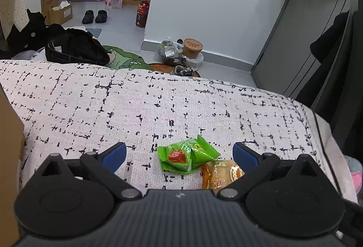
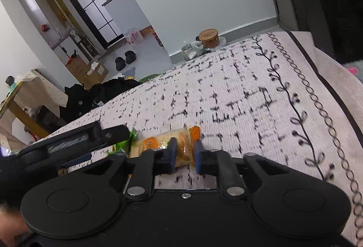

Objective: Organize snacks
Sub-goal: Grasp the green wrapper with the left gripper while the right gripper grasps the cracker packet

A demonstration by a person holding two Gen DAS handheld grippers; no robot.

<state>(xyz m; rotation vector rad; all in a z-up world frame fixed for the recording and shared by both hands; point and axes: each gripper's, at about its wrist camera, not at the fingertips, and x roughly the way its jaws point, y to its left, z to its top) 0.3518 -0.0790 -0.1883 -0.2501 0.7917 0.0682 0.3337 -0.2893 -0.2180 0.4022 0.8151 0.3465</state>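
Insp. note, snack sorting. We find two packets lying on the tabletop (image 1: 181, 106), which wears a white cloth w/ black dash pattern. The green packet (image 1: 188, 155) sits between the fingers of the left hand-held gripper (image 1: 179, 152); the orange packet (image 2: 170, 144) lies just beside it, touching or overlapping its near edge.

Left hand-held gripper: jaws spread wide, pads clear of the green packet on both sides, nothing held. Right hand-held gripper (image 2: 184, 154): jaws drawn in on the orange packet, blue pads pressing its wrapper from both sides near the packet's middle. The film bulges between the pads, so we judge the grip real, not a near miss. The packet appears to rest on the cloth; lift not confirmed.

Handling, our judgement: both items are light, soft film wrappers w/ air inside. They crush easily and the contents (prob. cake or biscuit) could break under hard squeeze. Film is glossy, so likely slippery; a pinch on the crimped end seam would hold better than on the puffed body. Mid-body grip as now works but may slide if swung fast.

Risk: packets touch, so lifting the orange one may drag the green one along. At the left edge of the left wrist view, a brown cardboard box (image 1: 9, 156), poss. the destination; cannot confirm.
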